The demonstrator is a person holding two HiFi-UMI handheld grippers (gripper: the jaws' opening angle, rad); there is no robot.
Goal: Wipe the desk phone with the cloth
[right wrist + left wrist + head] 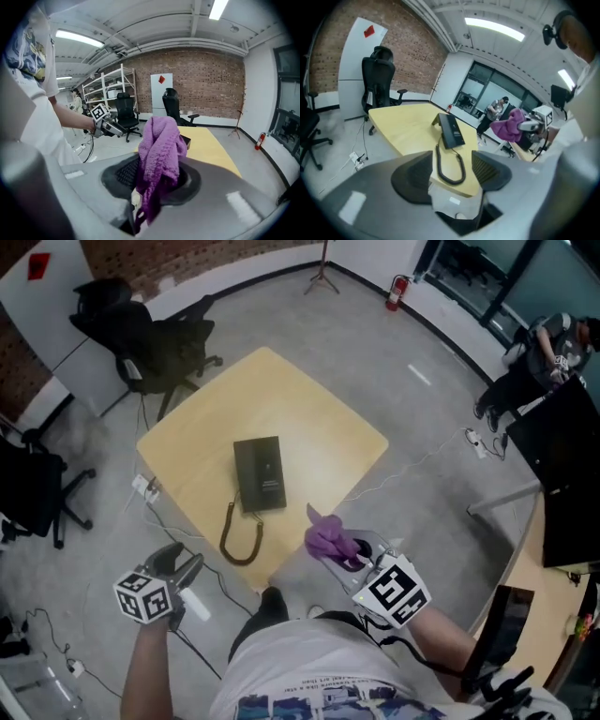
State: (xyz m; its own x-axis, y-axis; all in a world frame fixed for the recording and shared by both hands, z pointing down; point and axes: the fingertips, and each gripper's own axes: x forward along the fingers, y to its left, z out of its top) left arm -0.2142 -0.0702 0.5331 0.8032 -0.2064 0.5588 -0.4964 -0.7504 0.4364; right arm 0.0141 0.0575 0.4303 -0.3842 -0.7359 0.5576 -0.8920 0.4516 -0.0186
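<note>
A black desk phone (260, 474) lies face up on the yellow table (319, 427), and its coiled cord (239, 538) hangs over the near edge. My right gripper (353, 555) is shut on a purple cloth (330, 538), held off the table's near corner. In the right gripper view the cloth (159, 154) stands bunched up between the jaws and hides most of the phone. My left gripper (180, 565) hovers over the floor, left of the cord, open and empty. In the left gripper view the phone (451, 131) and the cord (450, 168) lie ahead between the spread pads.
Black office chairs (155, 343) stand behind the table and at the far left (33, 488). Cables and a power strip (143, 487) lie on the floor by the table's left corner. A dark desk (562, 474) is at the right, with a person (553, 338) beyond it.
</note>
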